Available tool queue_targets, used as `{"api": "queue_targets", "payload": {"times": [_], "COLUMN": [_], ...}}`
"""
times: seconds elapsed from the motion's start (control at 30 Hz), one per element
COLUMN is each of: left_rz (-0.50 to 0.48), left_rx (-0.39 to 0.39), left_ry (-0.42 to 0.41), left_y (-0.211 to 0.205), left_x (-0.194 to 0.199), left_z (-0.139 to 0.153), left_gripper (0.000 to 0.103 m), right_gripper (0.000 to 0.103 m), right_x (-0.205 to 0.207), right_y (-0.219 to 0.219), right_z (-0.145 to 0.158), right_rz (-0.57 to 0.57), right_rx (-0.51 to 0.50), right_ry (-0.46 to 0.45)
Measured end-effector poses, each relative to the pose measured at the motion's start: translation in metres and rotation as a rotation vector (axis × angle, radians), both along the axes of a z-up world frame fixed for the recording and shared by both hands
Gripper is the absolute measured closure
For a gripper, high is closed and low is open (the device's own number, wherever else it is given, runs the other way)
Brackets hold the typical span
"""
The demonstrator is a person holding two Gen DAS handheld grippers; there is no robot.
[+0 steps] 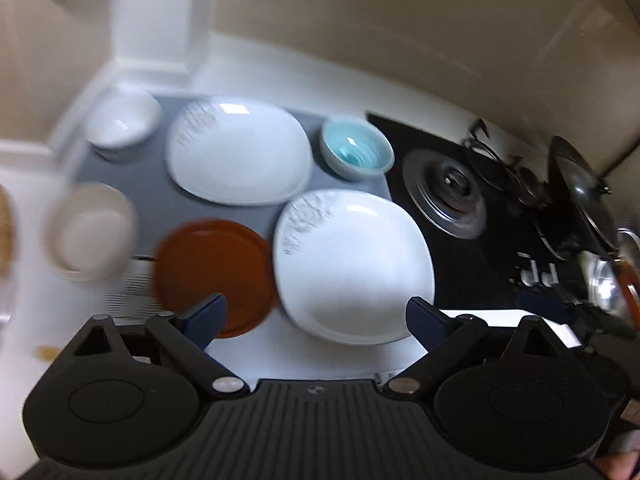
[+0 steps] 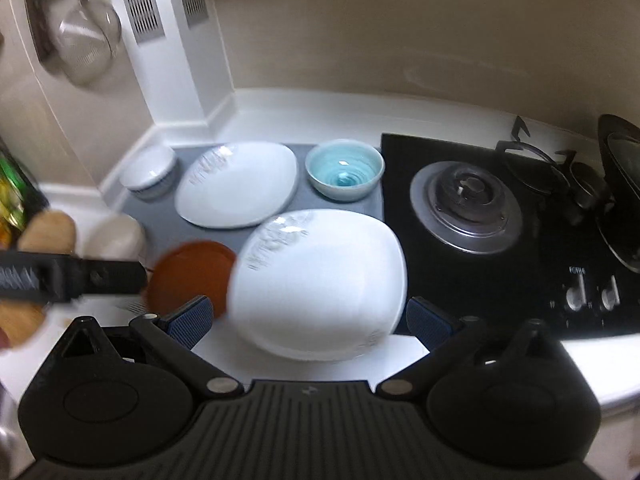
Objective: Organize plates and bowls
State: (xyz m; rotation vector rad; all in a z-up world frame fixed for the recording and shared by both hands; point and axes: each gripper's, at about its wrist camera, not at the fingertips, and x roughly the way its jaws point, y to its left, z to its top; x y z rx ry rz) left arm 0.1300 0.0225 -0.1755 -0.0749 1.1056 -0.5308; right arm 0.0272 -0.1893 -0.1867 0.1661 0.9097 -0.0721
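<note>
On the white counter (image 2: pixel 248 120) in front of me a grey mat (image 2: pixel 168 212) carries a white bowl with a dark-striped outside (image 2: pixel 150 176) at the far left, a squarish white plate (image 2: pixel 238 186) beside it and a turquoise bowl (image 2: pixel 345 170) to the right of that. Nearer me a second squarish white plate (image 2: pixel 320 280) overlaps the mat's front edge, with a brown round plate (image 2: pixel 188 276) just to its left, partly tucked behind its rim, and a cream bowl (image 2: pixel 116 236) further left. The black gas hob (image 2: pixel 472 196) sits right of the mat, a dark wok (image 2: pixel 624 184) leaning at its far end. My left gripper (image 1: pixel 316 320) is spread wide, holding nothing, its fingers hanging over the brown plate and the near white plate's right edge. My right gripper (image 2: pixel 308 320) is likewise wide apart and empty, straddling the near white plate from above; I cannot tell whether it touches. Only the right view shows the hanging strainer (image 2: pixel 86 40), the wall vents (image 2: pixel 140 0) and my left gripper's body jutting in from the left; the left view is blurrier.
</note>
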Motion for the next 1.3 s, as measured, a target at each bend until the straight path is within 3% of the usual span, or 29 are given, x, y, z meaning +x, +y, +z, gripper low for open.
{"api": "queue_targets", "payload": {"times": [0.13,0.23,0.27,0.37,0.43,0.5,0.6,0.67,0.83,1.07,1.3], "left_rz": [-0.069,-0.115,-0.123,-0.112,-0.115,-0.13,-0.099,-0.079,-0.125,-0.199,-0.295], "left_rx": [-0.062,-0.074,-0.068,-0.008,-0.006,0.002,0.011,0.003,0.074,0.073,0.097], "left_ry": [0.139,0.236,0.253,0.297,0.305,0.278,0.31,0.346,0.338,0.346,0.247], "left_y": [-0.014,-0.027,-0.032,-0.042,-0.046,-0.052,-0.055,-0.058,-0.072,-0.078,-0.083], "left_x": [0.061,0.108,0.12,0.147,0.157,0.161,0.167,0.172,0.172,0.178,0.163], "left_z": [-0.049,-0.087,-0.099,-0.129,-0.14,-0.145,-0.157,-0.163,-0.166,-0.171,-0.162], "left_gripper": [0.013,0.021,0.024,0.05,0.052,0.06,0.073,0.077,0.079,0.079,0.08], "right_gripper": [0.0,0.0,0.0,0.001,0.003,0.005,0.01,0.02,0.05,0.086,0.086], "right_x": [0.009,0.01,0.012,0.015,0.018,0.023,0.032,0.036,0.037,0.027,0.016], "right_y": [-0.043,-0.079,-0.09,-0.117,-0.133,-0.144,-0.151,-0.153,-0.152,-0.143,-0.138], "right_z": [-0.042,-0.072,-0.082,-0.109,-0.126,-0.137,-0.146,-0.15,-0.163,-0.177,-0.182], "right_rz": [-0.056,-0.131,-0.159,-0.222,-0.281,-0.29,-0.287,-0.276,-0.298,-0.361,-0.399], "right_rx": [0.099,0.304,0.381,0.6,0.721,0.779,0.756,0.767,0.733,0.748,0.756], "right_ry": [0.031,0.004,-0.005,-0.045,-0.037,-0.039,0.006,0.02,0.061,0.047,-0.009]}}
